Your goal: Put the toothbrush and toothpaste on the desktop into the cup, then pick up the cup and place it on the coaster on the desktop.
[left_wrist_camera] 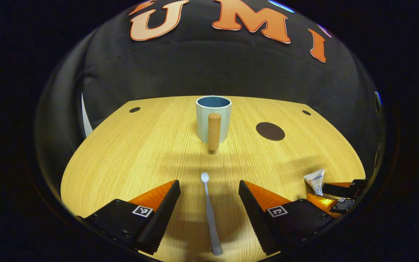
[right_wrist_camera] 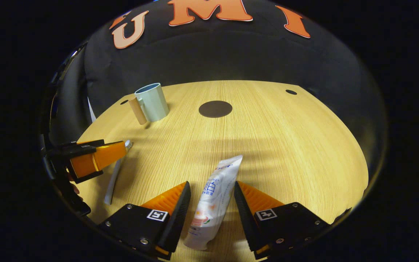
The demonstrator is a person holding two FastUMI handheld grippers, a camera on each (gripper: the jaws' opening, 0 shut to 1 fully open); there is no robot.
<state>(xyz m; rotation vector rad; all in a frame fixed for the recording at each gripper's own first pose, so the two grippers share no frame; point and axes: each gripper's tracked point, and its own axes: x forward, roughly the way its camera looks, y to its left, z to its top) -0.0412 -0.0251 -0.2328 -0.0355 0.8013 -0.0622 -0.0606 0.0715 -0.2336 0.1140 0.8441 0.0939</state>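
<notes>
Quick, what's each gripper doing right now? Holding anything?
Left gripper: open, astride the toothbrush on the table, not gripping it.
Right gripper: open, astride the toothpaste, not clamped on it.

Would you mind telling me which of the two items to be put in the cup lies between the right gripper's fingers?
The toothpaste: it lies flat between the right gripper's open fingers, whereas the toothbrush lies between the left gripper's.

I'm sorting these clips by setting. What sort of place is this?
Likely a staged recording booth, not a real bathroom: a bare wooden desktop backed by black cloth, set only with a cup, coaster, toothbrush and toothpaste.
</notes>
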